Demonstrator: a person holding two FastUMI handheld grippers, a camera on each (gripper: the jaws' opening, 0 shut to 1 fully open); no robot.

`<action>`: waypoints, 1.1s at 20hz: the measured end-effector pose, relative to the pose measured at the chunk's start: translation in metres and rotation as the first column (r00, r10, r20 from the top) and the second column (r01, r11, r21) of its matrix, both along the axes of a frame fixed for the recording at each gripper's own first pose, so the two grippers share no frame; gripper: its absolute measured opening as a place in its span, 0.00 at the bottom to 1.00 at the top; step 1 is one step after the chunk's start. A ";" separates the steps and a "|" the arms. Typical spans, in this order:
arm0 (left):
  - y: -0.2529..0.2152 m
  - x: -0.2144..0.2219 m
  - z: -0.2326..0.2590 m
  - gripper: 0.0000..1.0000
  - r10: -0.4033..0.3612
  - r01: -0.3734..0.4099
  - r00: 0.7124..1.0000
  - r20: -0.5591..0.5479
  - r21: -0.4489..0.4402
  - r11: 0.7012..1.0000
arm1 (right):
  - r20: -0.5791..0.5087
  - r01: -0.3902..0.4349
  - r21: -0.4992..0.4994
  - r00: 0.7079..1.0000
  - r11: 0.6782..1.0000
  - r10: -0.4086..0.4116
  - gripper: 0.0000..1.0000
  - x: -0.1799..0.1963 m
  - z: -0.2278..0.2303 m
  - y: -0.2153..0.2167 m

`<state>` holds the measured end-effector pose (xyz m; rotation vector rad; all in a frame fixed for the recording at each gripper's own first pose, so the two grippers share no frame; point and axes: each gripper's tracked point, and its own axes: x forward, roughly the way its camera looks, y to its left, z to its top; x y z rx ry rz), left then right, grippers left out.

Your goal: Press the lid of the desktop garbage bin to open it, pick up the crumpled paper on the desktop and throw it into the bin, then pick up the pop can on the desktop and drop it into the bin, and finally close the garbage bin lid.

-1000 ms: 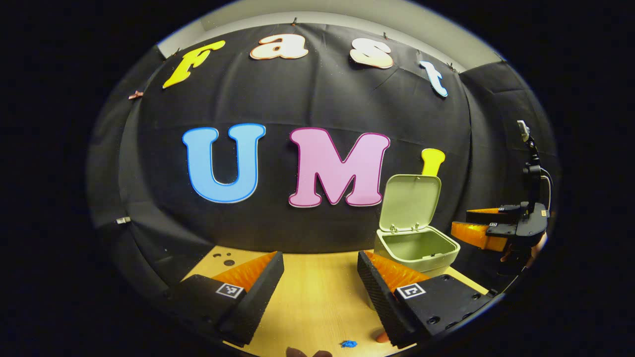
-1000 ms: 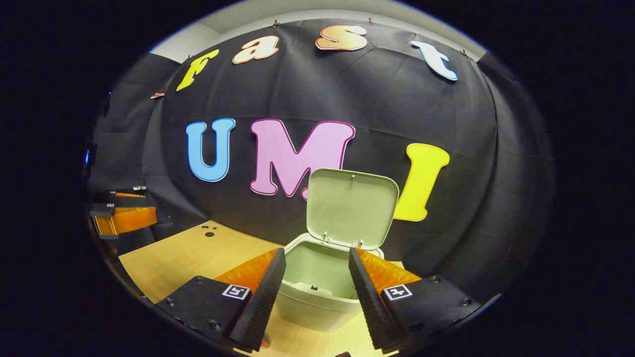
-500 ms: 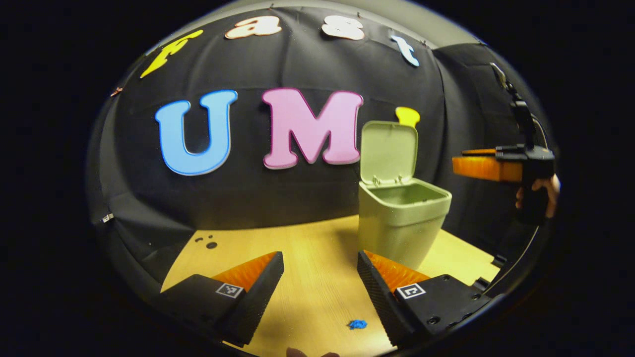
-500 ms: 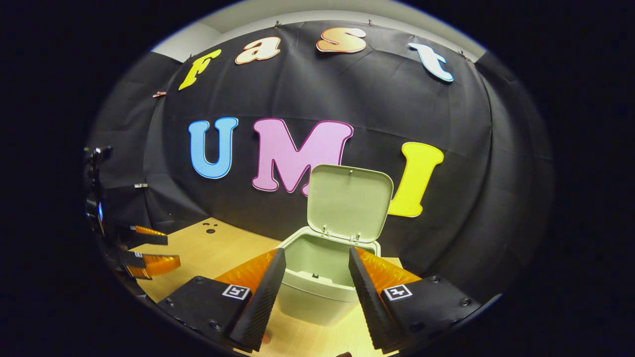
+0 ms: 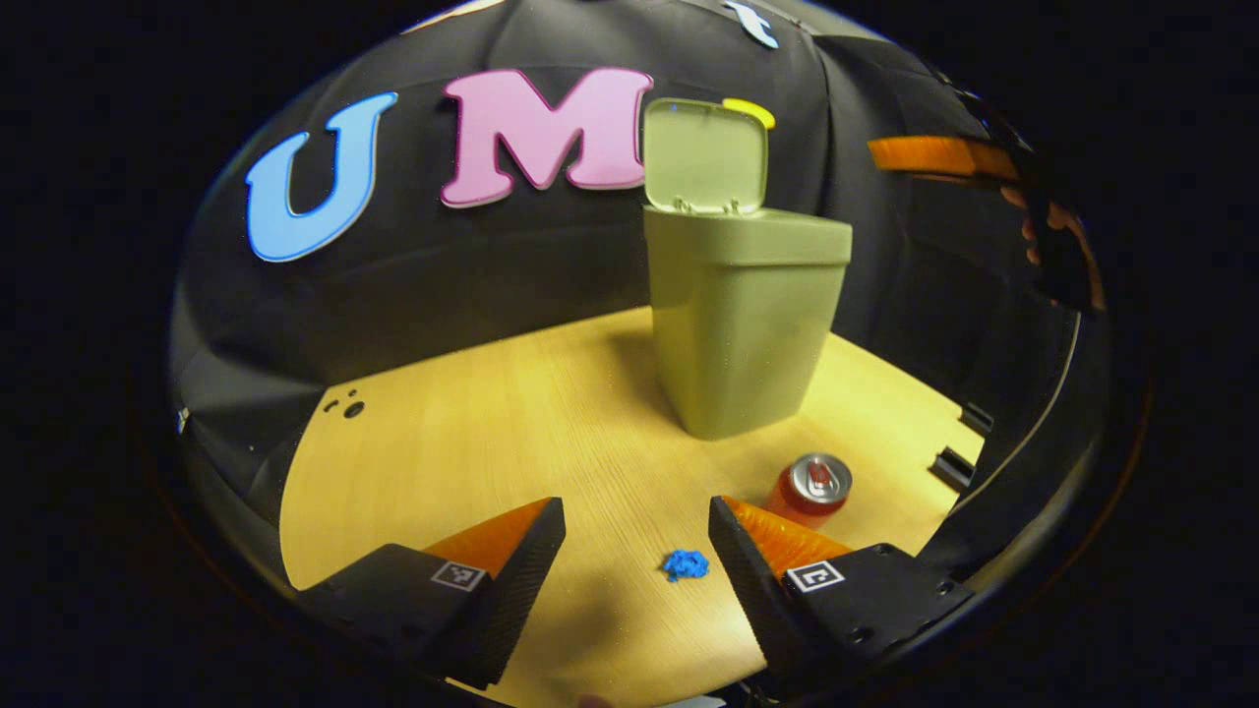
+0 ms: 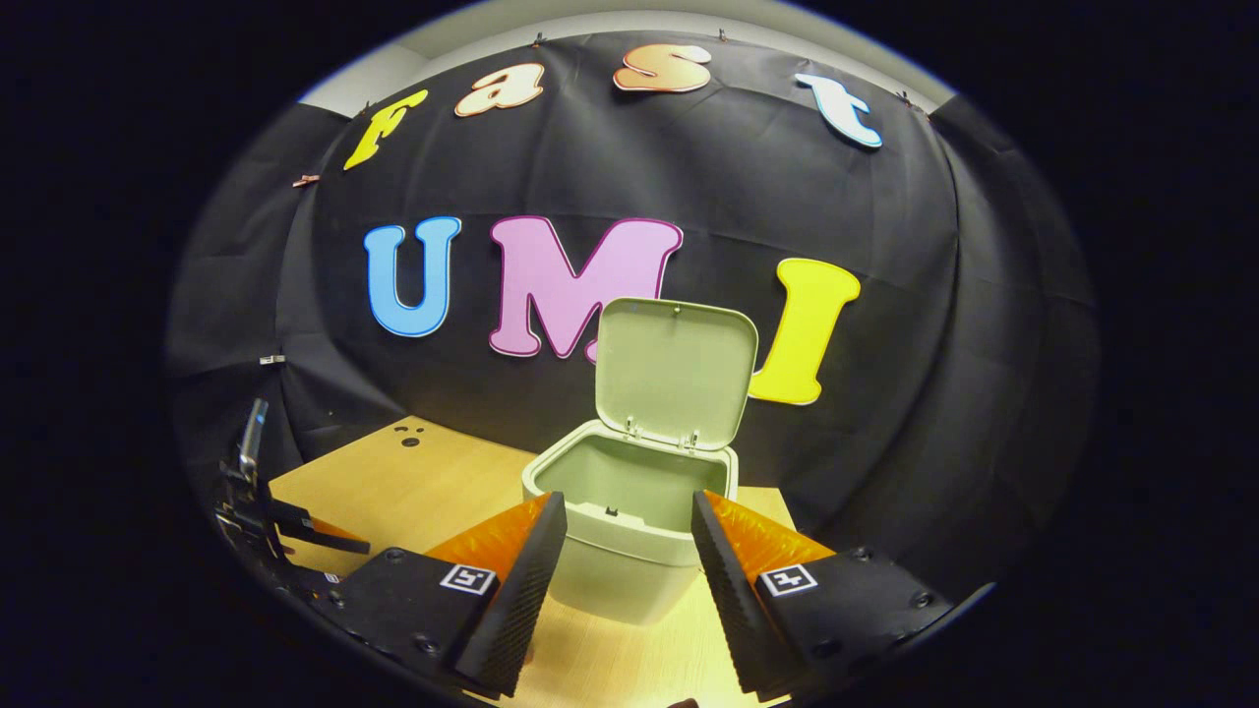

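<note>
Standing upright on the table (image 5: pixel 472 413), one bin (image 5: pixel 743 315) has its lid (image 5: pixel 705 157) raised fully at the rear hinge. In the left gripper view the bin sits at 1 o'clock from the left gripper (image 5: pixel 637 531). The left gripper's fingers are spread wide and hold nothing. One paper (image 5: pixel 686 564), a small blue crumpled wad, lies on the table between these fingers, nearer the 3 o'clock finger and touching neither. One can (image 5: pixel 812 485), red with a silver top, stands at 2 o'clock from the paper, between the bin and the table's near edge and apart from both. Three small dark holes (image 5: pixel 344 405) mark the table at 10 o'clock.

In the right gripper view the right gripper (image 6: pixel 629 536) hangs above the table with its fingers wide apart and empty. The bin's open mouth lies at 12 o'clock, just past the fingertips. The left gripper appears at 9 o'clock, low over the table's edge. In the left gripper view the right gripper appears at 2 o'clock, held by a hand (image 5: pixel 1057 236).
</note>
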<state>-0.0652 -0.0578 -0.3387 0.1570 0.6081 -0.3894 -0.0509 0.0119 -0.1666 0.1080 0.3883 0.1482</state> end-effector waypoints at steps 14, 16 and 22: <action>-0.026 -0.012 -0.106 0.75 -0.154 0.172 0.969 -0.194 0.079 0.982 | -0.100 0.036 -0.051 0.994 0.998 -0.041 0.82 -0.041 -0.026 -0.014; -0.028 -0.008 -0.108 0.72 -0.155 0.174 0.968 -0.197 0.080 0.982 | -0.107 0.042 -0.055 0.993 0.998 -0.047 0.82 -0.046 -0.028 -0.016; -0.032 -0.005 -0.123 0.61 -0.167 0.189 0.960 -0.226 0.081 0.979 | -0.116 0.054 -0.064 0.991 0.997 -0.061 0.82 -0.055 -0.027 -0.017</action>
